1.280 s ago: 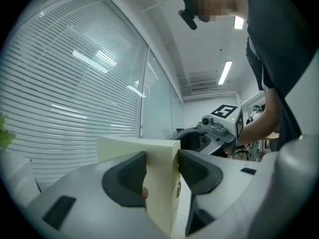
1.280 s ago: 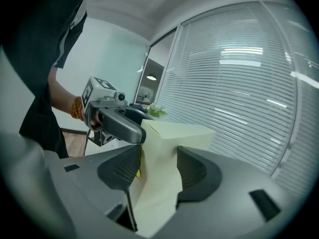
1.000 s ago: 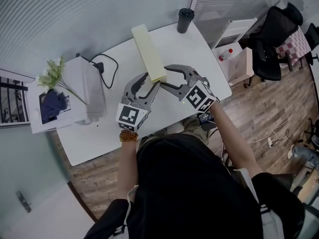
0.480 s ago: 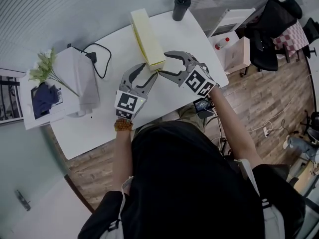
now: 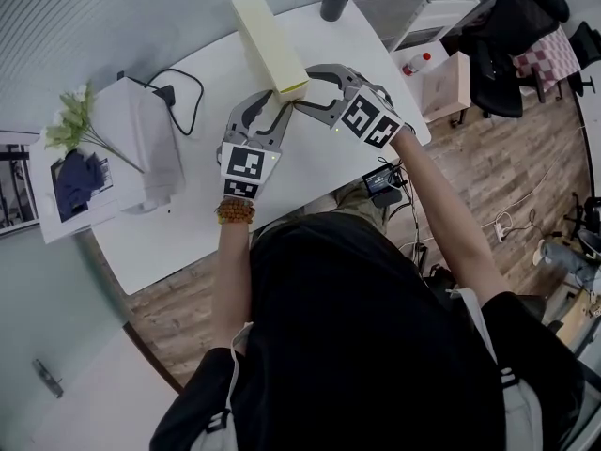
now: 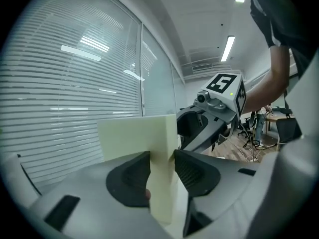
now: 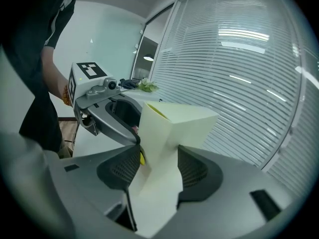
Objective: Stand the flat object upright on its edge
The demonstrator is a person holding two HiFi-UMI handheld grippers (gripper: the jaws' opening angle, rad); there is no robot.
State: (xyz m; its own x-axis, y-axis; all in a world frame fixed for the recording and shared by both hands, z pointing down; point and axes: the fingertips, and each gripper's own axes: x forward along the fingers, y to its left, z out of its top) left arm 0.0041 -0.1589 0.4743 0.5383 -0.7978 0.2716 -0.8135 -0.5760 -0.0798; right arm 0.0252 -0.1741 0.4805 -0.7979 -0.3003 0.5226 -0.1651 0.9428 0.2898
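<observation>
pinching the slab (image 5: pixel 266 36) at its near end, my left tool (image 5: pixel 272 106) has just been closing and its pads now press both broad faces. my right tool (image 5: pixel 303 87) clamps the same end from the other side. the rest runs away from me over the tabletop (image 5: pixel 188 214). it looks light, stiff and matte, likely foam, so slip seems unlikely, but being long it may topple. i'd hold low on the broad faces.

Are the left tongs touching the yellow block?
Touching: left gripper view shows the left tongs, having just closed further, pressing both sides of the yellow block.
</observation>
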